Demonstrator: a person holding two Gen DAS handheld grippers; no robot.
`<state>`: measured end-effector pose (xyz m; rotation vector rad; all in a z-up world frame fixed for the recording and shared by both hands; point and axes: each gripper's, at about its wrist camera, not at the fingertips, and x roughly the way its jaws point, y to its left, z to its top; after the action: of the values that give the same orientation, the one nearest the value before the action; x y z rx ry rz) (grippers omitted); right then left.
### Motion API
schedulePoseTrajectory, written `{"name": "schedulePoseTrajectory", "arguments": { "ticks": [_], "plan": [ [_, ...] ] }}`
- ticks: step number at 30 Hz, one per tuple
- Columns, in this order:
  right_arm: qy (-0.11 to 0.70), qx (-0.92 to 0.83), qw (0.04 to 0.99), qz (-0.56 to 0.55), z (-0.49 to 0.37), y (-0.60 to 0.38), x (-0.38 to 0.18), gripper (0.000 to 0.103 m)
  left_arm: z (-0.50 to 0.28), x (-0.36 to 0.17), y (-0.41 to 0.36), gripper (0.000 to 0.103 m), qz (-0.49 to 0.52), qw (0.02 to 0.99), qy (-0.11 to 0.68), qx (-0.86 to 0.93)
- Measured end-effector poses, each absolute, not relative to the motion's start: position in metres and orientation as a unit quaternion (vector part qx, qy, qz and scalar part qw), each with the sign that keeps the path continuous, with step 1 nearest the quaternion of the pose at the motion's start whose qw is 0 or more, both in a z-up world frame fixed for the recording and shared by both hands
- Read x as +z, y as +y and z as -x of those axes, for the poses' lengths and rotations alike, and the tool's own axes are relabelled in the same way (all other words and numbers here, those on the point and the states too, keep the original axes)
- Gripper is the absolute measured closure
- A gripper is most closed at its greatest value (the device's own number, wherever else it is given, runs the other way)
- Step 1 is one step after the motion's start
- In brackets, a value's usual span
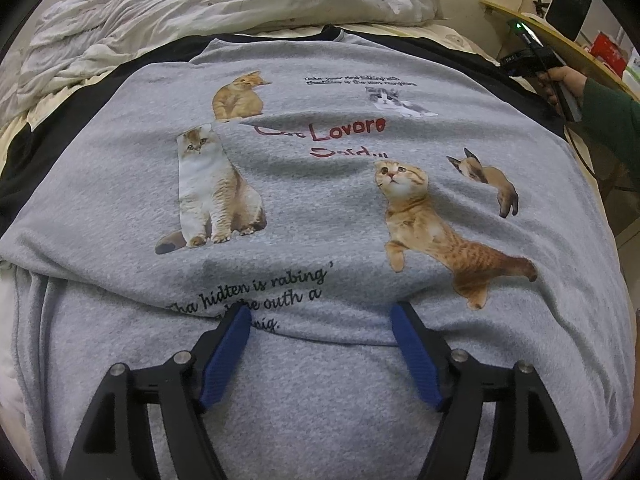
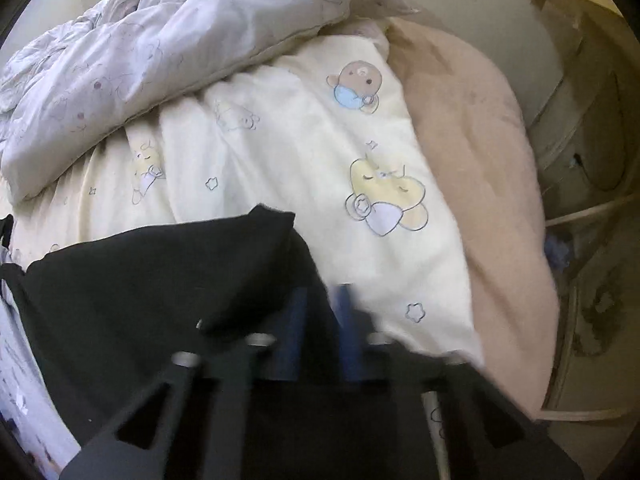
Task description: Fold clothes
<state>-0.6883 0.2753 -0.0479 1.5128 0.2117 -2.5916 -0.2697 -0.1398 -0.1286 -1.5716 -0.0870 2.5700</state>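
A grey T-shirt (image 1: 320, 208) with cat prints and black sleeves lies face up on the bed. Its bottom part is folded up over the print. My left gripper (image 1: 320, 312) is open, its blue pads (image 1: 228, 356) resting on the folded hem, holding nothing. In the left wrist view my right gripper (image 1: 532, 52) is held in a hand at the shirt's far right shoulder. In the right wrist view my right gripper (image 2: 322, 300) is nearly closed with the black sleeve (image 2: 160, 280) between its fingers, the view blurred.
A crumpled white duvet (image 1: 224, 8) lies beyond the shirt. A cream sheet with cartoon prints (image 2: 320, 168) and a pink blanket (image 2: 480, 184) cover the bed. A wooden shelf unit (image 2: 584, 160) stands at the right.
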Motion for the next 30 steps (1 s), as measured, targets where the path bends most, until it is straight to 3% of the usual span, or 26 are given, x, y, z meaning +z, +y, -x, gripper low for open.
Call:
{"name": "schedulePoseTrajectory", "arguments": {
  "ticks": [5,8,9,13,16,17,18,20,21,24,27,28,29,30],
  "plan": [
    [0.06,-0.9,-0.01,-0.433,0.686,0.295,-0.019,0.101,0.269,-0.128,-0.139,0.028,0.52,0.065,-0.029,0.851],
    [0.065,-0.876,-0.041,-0.476,0.702,0.296,-0.027,0.093,0.268,-0.128,-0.138,0.028,0.52,0.064,-0.028,0.851],
    [0.073,-0.873,-0.047,-0.479,0.703,0.293,-0.027,0.084,0.268,-0.128,-0.138,0.028,0.52,0.065,-0.028,0.851],
    [0.064,-0.887,-0.05,-0.455,0.699,0.293,-0.011,0.081,0.27,-0.128,-0.137,0.028,0.521,0.064,-0.029,0.851],
    [0.025,-0.895,-0.072,-0.44,0.696,0.301,0.002,0.066,0.27,-0.128,-0.138,0.028,0.522,0.064,-0.029,0.85],
    [0.016,-0.895,-0.079,-0.439,0.698,0.305,0.004,0.057,0.27,-0.128,-0.138,0.028,0.522,0.064,-0.029,0.85],
    [0.011,-0.896,-0.088,-0.435,0.7,0.31,0.006,0.043,0.27,-0.127,-0.138,0.028,0.522,0.064,-0.029,0.85],
    [-0.003,-0.901,-0.106,-0.422,0.701,0.314,0.011,0.027,0.269,-0.127,-0.138,0.028,0.522,0.065,-0.029,0.85],
    [-0.007,-0.9,-0.078,-0.429,0.703,0.311,0.009,0.027,0.269,-0.127,-0.139,0.028,0.522,0.065,-0.029,0.85],
    [-0.011,-0.892,0.003,-0.451,0.71,0.299,0.001,0.029,0.268,-0.127,-0.14,0.028,0.522,0.065,-0.029,0.85],
    [0.093,-0.876,0.016,-0.473,0.716,0.263,-0.017,0.032,0.268,-0.127,-0.142,0.028,0.521,0.066,-0.03,0.85],
    [0.118,-0.871,0.015,-0.476,0.719,0.256,-0.023,0.041,0.267,-0.127,-0.142,0.028,0.52,0.066,-0.029,0.851],
    [0.136,-0.867,0.015,-0.479,0.722,0.25,-0.028,0.078,0.267,-0.127,-0.142,0.028,0.52,0.066,-0.029,0.851],
    [0.125,-0.867,0.021,-0.483,0.723,0.25,-0.029,0.103,0.267,-0.128,-0.143,0.028,0.519,0.066,-0.029,0.852]
  ]
}}
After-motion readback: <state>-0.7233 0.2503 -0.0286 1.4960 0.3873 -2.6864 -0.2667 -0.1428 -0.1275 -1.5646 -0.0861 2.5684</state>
